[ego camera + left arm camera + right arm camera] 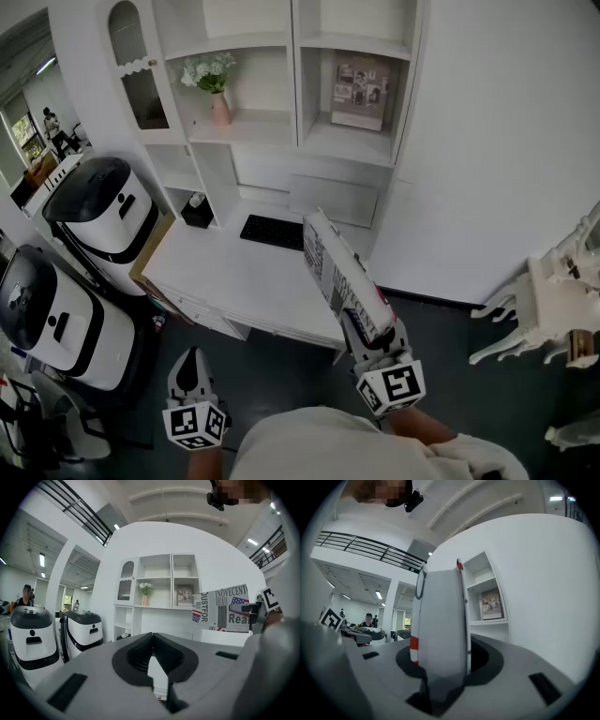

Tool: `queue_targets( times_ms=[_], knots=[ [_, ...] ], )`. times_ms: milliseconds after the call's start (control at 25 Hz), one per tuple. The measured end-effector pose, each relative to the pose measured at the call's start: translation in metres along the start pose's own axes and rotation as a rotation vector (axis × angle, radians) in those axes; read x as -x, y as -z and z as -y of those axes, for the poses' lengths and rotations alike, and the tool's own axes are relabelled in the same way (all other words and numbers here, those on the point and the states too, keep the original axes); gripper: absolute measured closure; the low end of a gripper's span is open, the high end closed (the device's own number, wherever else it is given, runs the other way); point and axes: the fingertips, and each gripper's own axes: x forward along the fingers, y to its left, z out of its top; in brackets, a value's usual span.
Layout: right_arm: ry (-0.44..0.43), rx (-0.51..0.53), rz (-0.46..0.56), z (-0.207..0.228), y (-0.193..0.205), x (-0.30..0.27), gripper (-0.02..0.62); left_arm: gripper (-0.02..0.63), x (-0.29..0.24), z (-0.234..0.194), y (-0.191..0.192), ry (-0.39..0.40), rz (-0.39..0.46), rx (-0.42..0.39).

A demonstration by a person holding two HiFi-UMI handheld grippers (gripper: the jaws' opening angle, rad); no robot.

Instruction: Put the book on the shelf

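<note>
A white shelf point(295, 66) fills the head view's 12 o'clock, its compartments open to the front. Below it a white desk point(234, 281) runs out toward the centre. Two white machines with black lids point(103, 211) stand on the floor at 9 o'clock, beside the desk's left end.

The book point(339, 277) is in the air just past the desk's near edge, at about 5 o'clock from the centre. It stands on edge, with its printed cover facing left. The right gripper point(367, 333) clamps its lower end, and its own view shows both jaws pressed on the book's sides. The left gripper point(190, 364) hangs at 7 o'clock, well apart from the book, with its jaws together on nothing.

A black keyboard point(272, 232) lies at the desk's back. A framed picture point(360, 94) leans in the shelf's right compartment, at 1 o'clock. A pink vase of flowers point(214, 86) stands in the one to its left.
</note>
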Motion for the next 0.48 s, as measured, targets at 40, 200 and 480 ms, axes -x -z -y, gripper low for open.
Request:
queue_targets(
  times_ms=[40,200,480],
  knots=[
    [0.0,0.002,0.0,0.0004,0.0003,0.0002,0.426,0.601,-0.0004,0.0007,0.0003,0.001,0.0,0.0],
    [0.0,0.008,0.0,0.0014,0.0012,0.0006,0.426,0.6,-0.001,0.0027,0.0008,0.003,-0.001,-0.001],
    [-0.004,0.013,-0.001,0.0031,0.0027,-0.0004,0.426,0.6,-0.0017,0.0039,0.0021,-0.001,-0.003,-0.004]
  ],
)
